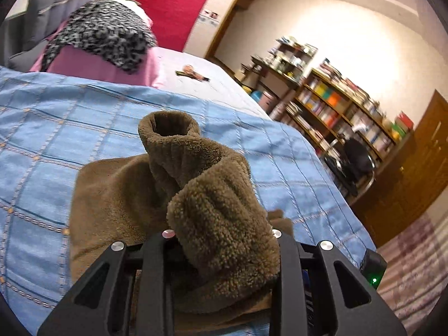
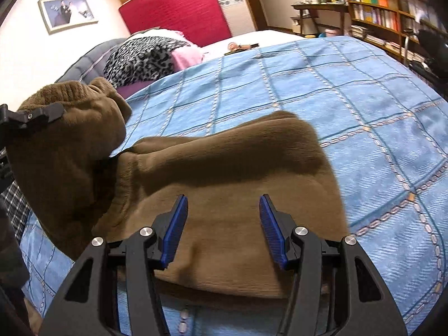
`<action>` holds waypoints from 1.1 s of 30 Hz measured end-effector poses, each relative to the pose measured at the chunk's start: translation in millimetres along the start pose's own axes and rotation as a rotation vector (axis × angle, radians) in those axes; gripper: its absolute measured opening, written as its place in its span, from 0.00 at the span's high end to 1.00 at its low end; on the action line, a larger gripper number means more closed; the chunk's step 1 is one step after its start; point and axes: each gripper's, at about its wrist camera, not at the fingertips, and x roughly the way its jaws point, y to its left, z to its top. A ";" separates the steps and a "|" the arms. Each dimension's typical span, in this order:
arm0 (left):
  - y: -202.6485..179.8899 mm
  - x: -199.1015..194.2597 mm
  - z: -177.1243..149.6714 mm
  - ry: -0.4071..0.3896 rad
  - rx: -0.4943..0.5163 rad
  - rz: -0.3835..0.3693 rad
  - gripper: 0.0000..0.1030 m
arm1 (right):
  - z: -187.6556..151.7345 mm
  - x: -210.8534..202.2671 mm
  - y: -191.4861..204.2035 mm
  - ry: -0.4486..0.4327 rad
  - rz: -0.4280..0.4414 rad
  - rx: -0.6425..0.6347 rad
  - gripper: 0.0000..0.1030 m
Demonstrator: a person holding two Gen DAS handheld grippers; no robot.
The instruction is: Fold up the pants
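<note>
Brown fleece pants (image 2: pixel 224 162) lie on a blue checked bedspread (image 2: pixel 336 89). In the left wrist view my left gripper (image 1: pixel 224 240) is shut on a bunched pant leg (image 1: pixel 218 210); the fabric hides its fingertips, and the ribbed cuff (image 1: pixel 168 126) stands up beyond it. The right wrist view shows that same left gripper (image 2: pixel 33 117) at the far left, holding the leg (image 2: pixel 70 140) lifted off the bed. My right gripper (image 2: pixel 224 224) hovers open over the flat part of the pants. Its blue pads (image 2: pixel 175 229) stand apart with nothing gripped between them.
A leopard-print blanket (image 2: pixel 140 56) and a pink pillow (image 2: pixel 187 56) lie at the head of the bed by a red headboard (image 2: pixel 173 5). Small items (image 1: pixel 193 72) rest on the far sheet. Bookshelves (image 1: pixel 350 106), a desk chair (image 1: pixel 355 156) and a striped rug (image 1: pixel 414 266) are beside the bed.
</note>
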 end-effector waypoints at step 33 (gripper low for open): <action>-50.9 51.6 -60.5 0.158 0.094 -0.085 0.37 | 6.9 -30.9 -67.4 -0.038 0.017 0.165 0.47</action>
